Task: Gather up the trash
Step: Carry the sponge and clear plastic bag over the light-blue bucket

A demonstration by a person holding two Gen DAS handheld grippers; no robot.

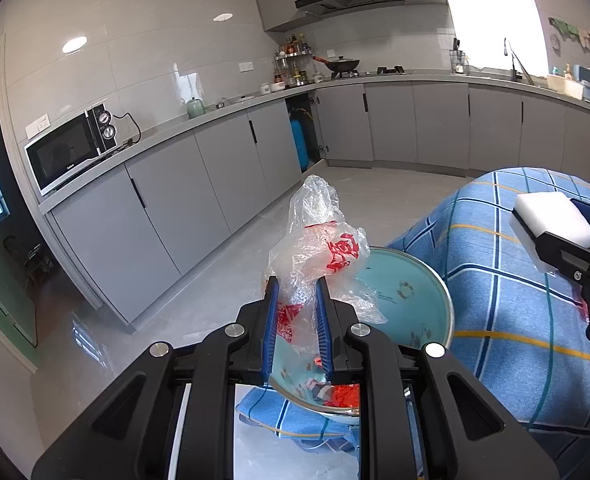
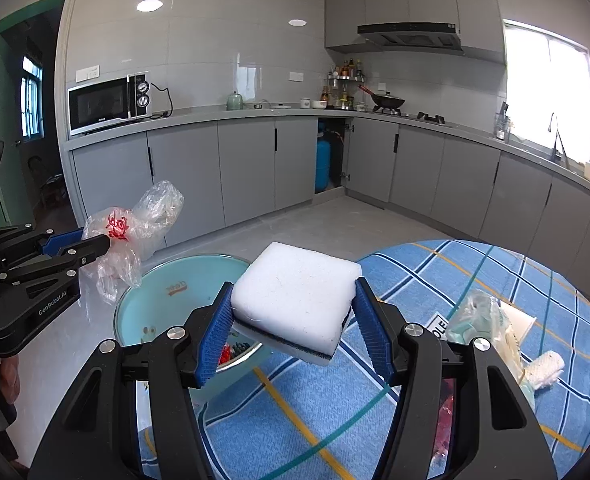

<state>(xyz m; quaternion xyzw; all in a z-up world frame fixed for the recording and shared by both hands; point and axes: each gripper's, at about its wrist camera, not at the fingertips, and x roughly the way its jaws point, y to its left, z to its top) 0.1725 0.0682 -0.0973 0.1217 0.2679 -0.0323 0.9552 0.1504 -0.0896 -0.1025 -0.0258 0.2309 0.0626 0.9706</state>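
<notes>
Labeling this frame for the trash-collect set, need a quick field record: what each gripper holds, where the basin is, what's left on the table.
left gripper: shut on crumpled clear plastic bag with red print
right gripper: shut on white foam block
basin: teal, at the table edge, below both grippers, some scraps inside
table: blue plaid cloth
left on table: plastic-wrapped trash, small white roll

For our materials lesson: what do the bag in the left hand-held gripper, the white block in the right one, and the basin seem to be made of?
Bag: thin clear plastic film, glossy and crinkled, with red print.
White block: probably foam or sponge, matte, with soft rounded edges and a dark layer underneath.
Basin: likely enamelled metal, with a smooth turquoise coat and a silvery rim.
</notes>
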